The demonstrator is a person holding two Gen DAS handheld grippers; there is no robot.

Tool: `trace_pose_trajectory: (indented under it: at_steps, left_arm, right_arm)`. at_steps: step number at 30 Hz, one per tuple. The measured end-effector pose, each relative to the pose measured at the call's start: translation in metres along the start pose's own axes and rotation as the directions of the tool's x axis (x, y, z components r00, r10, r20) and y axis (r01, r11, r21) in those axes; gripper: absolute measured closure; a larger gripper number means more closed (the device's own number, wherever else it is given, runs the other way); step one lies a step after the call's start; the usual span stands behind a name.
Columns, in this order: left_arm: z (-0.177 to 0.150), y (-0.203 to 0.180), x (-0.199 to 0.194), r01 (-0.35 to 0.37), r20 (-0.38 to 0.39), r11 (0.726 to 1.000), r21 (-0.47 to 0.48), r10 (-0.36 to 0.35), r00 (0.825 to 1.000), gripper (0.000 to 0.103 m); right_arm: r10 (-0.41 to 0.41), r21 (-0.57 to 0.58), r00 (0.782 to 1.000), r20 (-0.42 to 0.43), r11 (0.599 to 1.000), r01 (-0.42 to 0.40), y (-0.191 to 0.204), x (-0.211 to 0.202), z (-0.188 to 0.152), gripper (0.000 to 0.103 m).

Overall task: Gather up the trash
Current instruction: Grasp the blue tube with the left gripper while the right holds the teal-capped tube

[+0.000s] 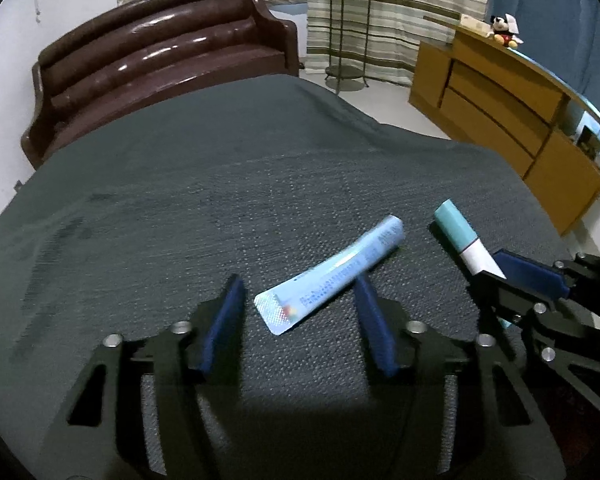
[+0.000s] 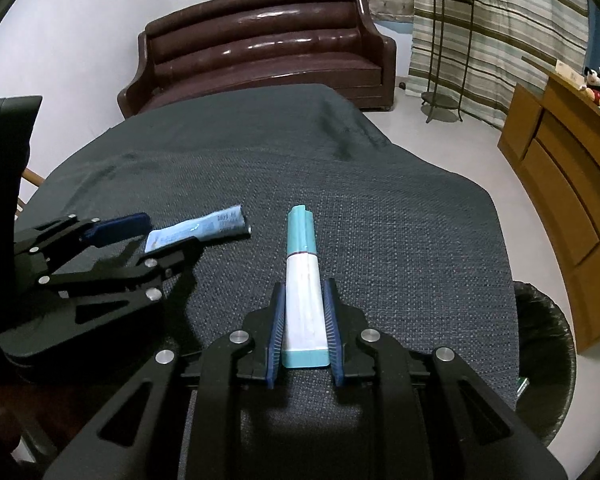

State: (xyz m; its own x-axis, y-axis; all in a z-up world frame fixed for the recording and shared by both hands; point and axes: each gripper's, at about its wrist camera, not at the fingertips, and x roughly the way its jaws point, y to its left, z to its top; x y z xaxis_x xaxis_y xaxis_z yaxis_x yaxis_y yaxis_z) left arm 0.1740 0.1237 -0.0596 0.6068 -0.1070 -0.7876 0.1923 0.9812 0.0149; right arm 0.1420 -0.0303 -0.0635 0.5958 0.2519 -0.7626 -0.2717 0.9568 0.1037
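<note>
A flattened light-blue tube (image 1: pixel 380 240) lies on the dark grey cloth of the table (image 1: pixel 220 180). My left gripper (image 1: pixel 298 284) straddles its crimped end; the jaws stand apart, the left pad clear of it and the right finger (image 1: pixel 370 312) overlapping its edge. In the right wrist view the same tube (image 2: pixel 216 224) lies just past the left gripper (image 2: pixel 168 234). My right gripper (image 2: pixel 303 288) is shut on a teal-and-white tube (image 2: pixel 300 240), pads pressed on its white lower half, teal cap pointing away. That tube (image 1: pixel 456 228) and the right gripper (image 1: pixel 488 268) appear at right in the left wrist view.
A bin lined with a black bag (image 2: pixel 544 340) stands on the floor off the table's right edge. A brown leather sofa (image 2: pixel 260 40) sits behind the table. A wooden cabinet (image 2: pixel 560 168) lines the right wall, with a metal plant stand (image 2: pixel 444 48) by the curtains.
</note>
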Motion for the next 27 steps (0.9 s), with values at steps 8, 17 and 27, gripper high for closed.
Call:
trace_pose_trajectory:
  at_steps: [8,17,27]
  left_arm:
    - [-0.004,-0.011,-0.003,0.014,0.014,0.999,0.042,-0.015,1.000,0.074]
    - [-0.005,-0.011,-0.007,0.018,0.018,0.999,0.034,-0.019,1.000,0.075]
    - [-0.015,-0.013,-0.017,0.023,-0.001,1.000,-0.003,-0.023,1.000,0.075]
  right_arm:
    - [0.002,0.007,1.000,0.002,1.000,-0.002,0.000,0.000,-0.001,0.082]
    - [0.000,0.013,1.000,0.008,1.000,-0.001,-0.002,-0.001,0.000,0.082]
    - [-0.002,0.019,1.000,0.013,1.000,0.001,-0.004,-0.003,-0.001,0.083]
